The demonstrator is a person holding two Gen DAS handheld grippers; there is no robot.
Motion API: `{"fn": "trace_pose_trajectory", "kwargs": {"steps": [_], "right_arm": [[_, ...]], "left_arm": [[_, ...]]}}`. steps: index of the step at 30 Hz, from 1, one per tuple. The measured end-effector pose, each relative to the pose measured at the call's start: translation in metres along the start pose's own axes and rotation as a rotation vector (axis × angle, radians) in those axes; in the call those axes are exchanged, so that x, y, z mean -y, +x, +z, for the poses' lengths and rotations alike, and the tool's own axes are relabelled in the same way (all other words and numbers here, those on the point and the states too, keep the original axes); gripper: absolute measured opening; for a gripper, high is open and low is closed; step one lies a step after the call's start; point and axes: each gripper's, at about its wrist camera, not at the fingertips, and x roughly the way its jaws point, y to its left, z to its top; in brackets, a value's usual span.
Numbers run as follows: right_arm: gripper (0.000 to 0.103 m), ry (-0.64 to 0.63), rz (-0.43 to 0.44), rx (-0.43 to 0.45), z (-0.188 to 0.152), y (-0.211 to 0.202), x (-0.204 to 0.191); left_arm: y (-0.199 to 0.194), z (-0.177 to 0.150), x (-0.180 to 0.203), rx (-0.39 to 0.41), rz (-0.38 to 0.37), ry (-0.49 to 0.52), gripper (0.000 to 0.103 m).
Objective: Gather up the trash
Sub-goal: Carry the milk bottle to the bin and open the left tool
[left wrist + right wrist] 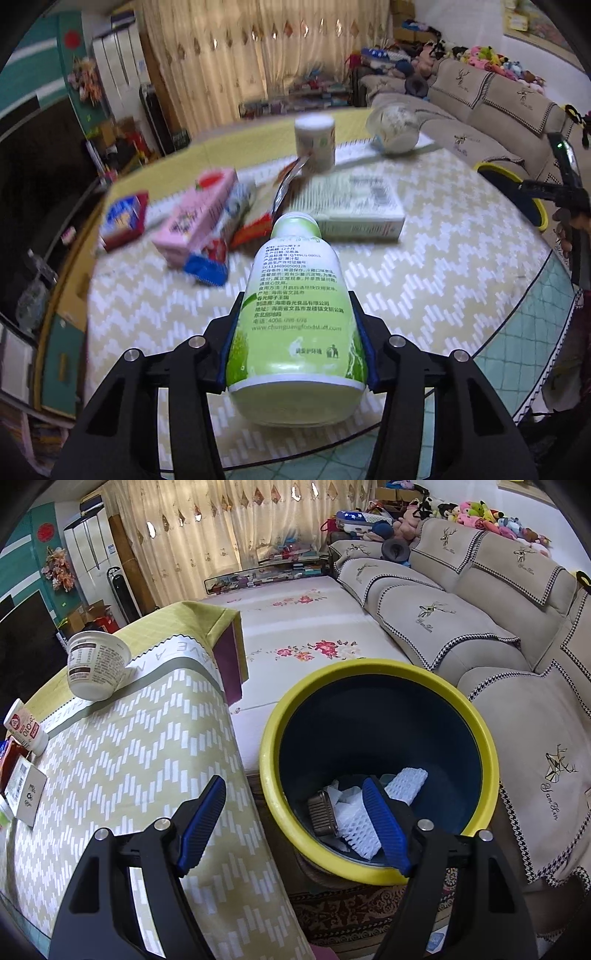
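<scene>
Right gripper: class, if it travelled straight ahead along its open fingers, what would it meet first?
Probably the yellow-rimmed bin. The right gripper is open and empty, its fingers straddling the near rim beside the table. Going on, it would likely strike that rim or the white foam netting inside; depth is unclear.

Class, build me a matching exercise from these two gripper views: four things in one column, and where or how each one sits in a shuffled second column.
1. green bottle
2. paper cup
3. white foam net
4. pink carton

A. inside the yellow-rimmed bin
B. clamped in the left gripper
C. lying on its side near the table's far end
D. among the packets on the table

Pairs: 1-B, 2-C, 3-A, 4-D
</scene>
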Motion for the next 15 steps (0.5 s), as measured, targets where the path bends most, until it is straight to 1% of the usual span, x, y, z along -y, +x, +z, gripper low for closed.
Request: {"fn": "trace_pose_trajectory", "kwargs": {"steps": [3, 7, 11, 14, 15], "right_arm": [[0.072, 0.0, 0.01, 0.001, -0.002, -0.001, -0.001], [0.072, 0.001, 0.015, 0.004, -0.003, -0.005, 0.001], [0.072, 0.021, 0.02, 0.021, -0.003, -0.011, 0.009], [0.072, 0.041, 0.017, 0.041, -0.003, -0.018, 0.021], [0.072, 0.044, 0.015, 0.046, -0.003, -0.02, 0.025]], "left_arm": [[-0.013, 0.01, 0.005, 0.039, 0.01, 0.028, 0.051], [-0.027, 0.021, 0.016, 0.072, -0.009, 0.072, 0.051], [-0.036, 0.037, 0.033, 0.102, -0.053, 0.105, 0.051], [-0.037, 0.055, 0.049, 0.121, -0.105, 0.13, 0.051], [-0.036, 0.064, 0.059, 0.128, -0.135, 0.143, 0.051]]}}
